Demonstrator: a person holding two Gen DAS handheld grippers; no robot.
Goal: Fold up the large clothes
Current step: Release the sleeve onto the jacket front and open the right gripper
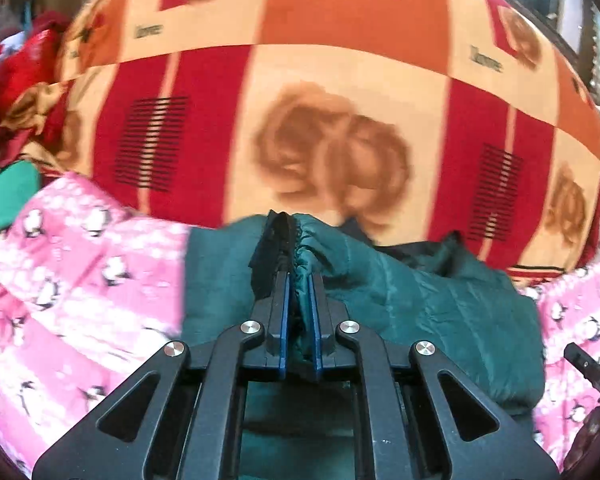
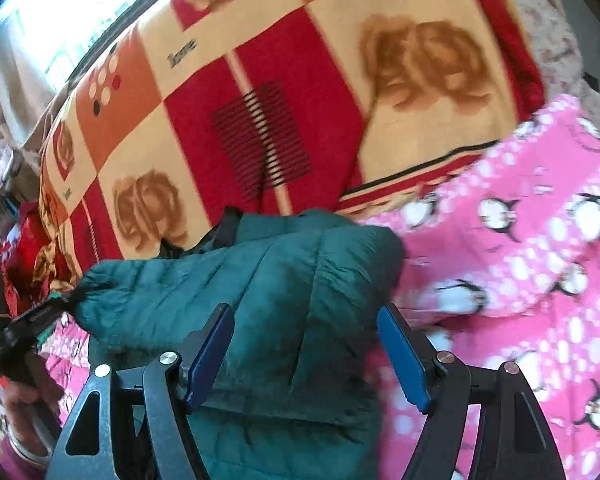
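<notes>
Risk: cuff (image 1: 300, 248) slipping from left gripper (image 1: 298, 280), pinched shut on slick jacket (image 2: 260, 280); right gripper (image 2: 304, 320) wide, above jacket, gripping nothing

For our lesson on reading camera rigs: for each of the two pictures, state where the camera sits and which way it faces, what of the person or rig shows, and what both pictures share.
Left wrist: on the left gripper, facing forward along its fingers, shut on the green jacket; beyond, the patterned blanket.
Right wrist: on the right gripper, open over the jacket; the person's left hand shows at lower left.
Shared: jacket, blanket, pink penguin fabric.
</notes>
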